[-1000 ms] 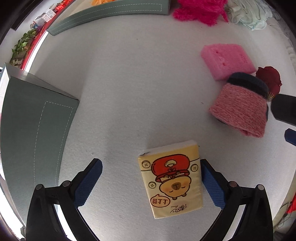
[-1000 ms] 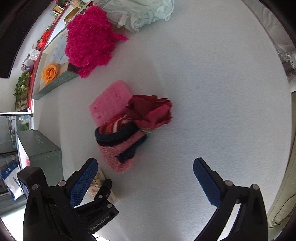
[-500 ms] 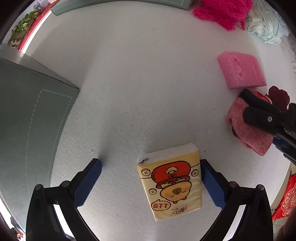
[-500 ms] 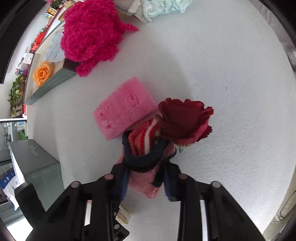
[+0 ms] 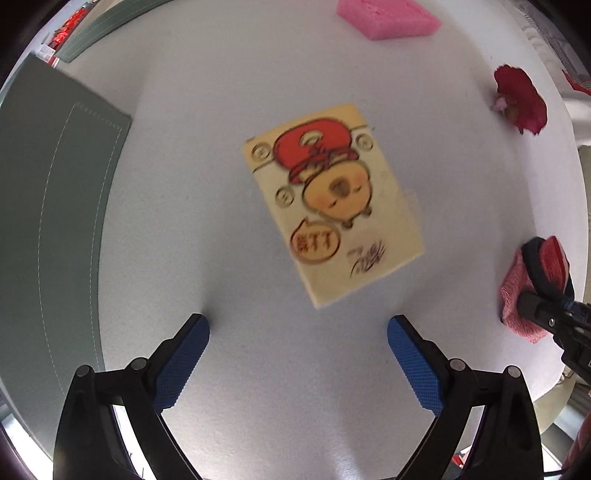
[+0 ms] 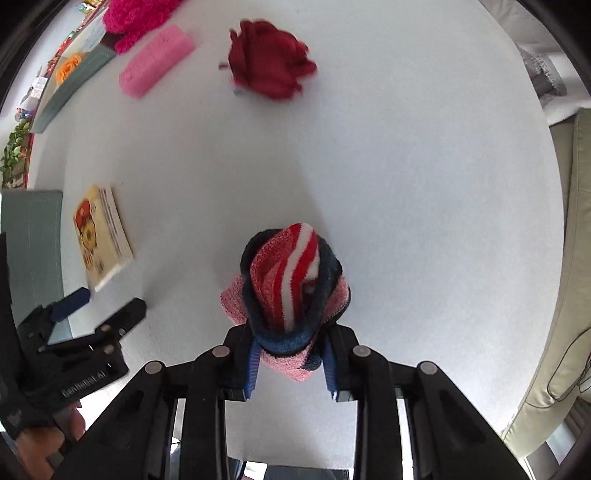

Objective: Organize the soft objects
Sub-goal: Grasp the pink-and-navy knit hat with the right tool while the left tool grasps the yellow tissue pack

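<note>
Across the white felt-like table top [image 6: 406, 155] the soft things lie scattered, with two grey-green containers at its left side. At the left edge stands a large grey-green stitched box [image 5: 48, 229]; only its outer wall shows, so its contents cannot be told. Along the far left edge sits a long grey-green tray [image 6: 74, 88] holding an orange flower [image 6: 68, 70] and a pale sheet, with a fluffy magenta bundle [image 6: 136, 18] resting against its far end. Just beside that bundle lies a pink sponge [image 6: 157, 61], flat on the surface. Near the large box, toward the middle of the table, lies a yellow tissue pack [image 5: 332, 203] printed with a cartoon face, outside either container and ahead of the left gripper [image 5: 297, 354], whose jaws stand wide and are closing slightly with nothing between them. Toward the far side lies a dark red fabric rose [image 6: 269, 59], alone. Clamped in the right gripper [image 6: 291, 363] is a rolled pink, navy and red-striped knit [image 6: 291, 288], pads pressing its sides while the jaws ease slightly apart.
</note>
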The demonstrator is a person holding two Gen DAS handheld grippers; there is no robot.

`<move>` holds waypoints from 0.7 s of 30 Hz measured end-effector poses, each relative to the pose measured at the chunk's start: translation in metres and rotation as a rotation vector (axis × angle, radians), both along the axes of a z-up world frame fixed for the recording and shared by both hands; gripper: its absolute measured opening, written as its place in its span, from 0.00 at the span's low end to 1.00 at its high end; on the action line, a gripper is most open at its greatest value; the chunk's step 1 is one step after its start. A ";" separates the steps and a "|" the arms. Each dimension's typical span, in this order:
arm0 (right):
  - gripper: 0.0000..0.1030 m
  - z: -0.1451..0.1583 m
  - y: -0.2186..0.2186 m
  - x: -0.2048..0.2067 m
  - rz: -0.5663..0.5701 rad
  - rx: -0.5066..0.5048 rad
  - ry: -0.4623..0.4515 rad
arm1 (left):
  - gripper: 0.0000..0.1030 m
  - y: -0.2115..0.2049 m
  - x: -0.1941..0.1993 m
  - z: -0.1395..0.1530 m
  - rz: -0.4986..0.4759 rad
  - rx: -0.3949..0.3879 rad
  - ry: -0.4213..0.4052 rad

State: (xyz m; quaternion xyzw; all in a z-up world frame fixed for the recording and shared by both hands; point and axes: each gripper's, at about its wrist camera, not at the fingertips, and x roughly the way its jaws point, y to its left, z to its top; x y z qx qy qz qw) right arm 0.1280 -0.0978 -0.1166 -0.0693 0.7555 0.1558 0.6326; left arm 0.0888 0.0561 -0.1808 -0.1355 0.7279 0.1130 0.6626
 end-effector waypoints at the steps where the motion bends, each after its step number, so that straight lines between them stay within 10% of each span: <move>1: 0.53 0.001 -0.004 -0.009 -0.004 -0.001 -0.003 | 0.95 0.004 -0.005 0.002 0.020 0.007 -0.002; 3: 0.74 0.007 -0.012 -0.021 -0.029 -0.032 -0.043 | 0.95 0.015 -0.009 0.011 0.085 -0.002 -0.040; 15: 0.77 0.002 0.016 -0.012 -0.097 -0.056 -0.060 | 0.96 0.021 0.053 0.004 0.193 -0.036 -0.019; 21: 0.98 -0.008 0.051 -0.018 -0.044 -0.094 -0.062 | 1.00 0.011 0.050 0.001 0.206 0.010 -0.040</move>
